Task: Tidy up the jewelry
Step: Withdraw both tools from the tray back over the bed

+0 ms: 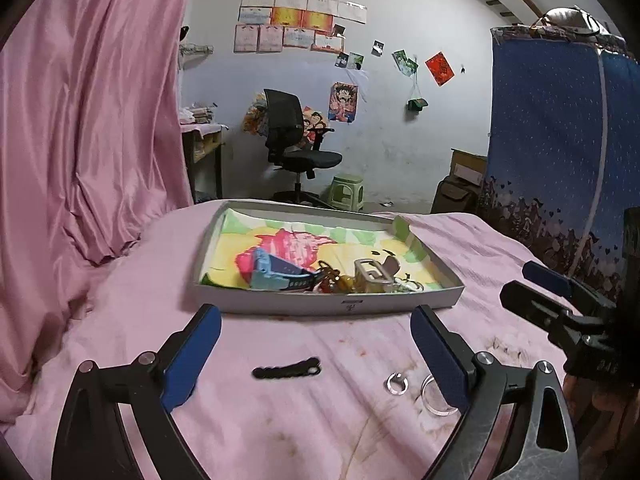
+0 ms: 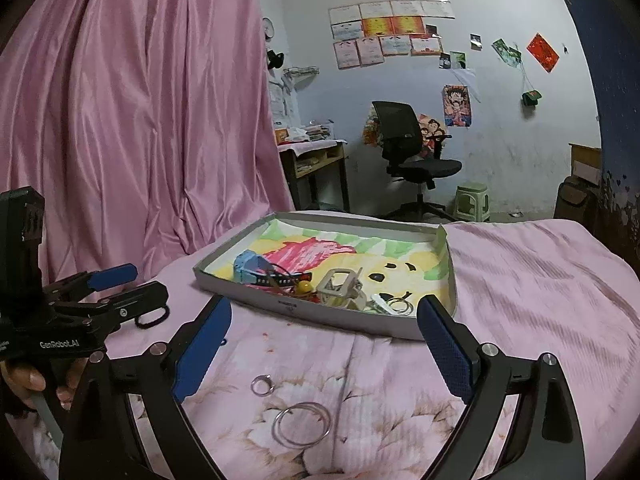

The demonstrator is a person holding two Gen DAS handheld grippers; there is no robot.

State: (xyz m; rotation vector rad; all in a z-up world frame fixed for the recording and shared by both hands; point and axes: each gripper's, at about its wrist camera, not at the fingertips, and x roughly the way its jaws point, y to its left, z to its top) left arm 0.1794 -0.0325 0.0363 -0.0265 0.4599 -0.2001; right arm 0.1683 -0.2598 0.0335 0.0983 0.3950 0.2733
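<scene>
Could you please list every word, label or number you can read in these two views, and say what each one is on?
"GenRobot.AI": white lettering on the black body of the left gripper, seen in the right wrist view.
Small label on the front wall of the tray: too small to read.
Certificates on the wall: print too blurred to read.
Red card and cartoon poster: no legible text.
</scene>
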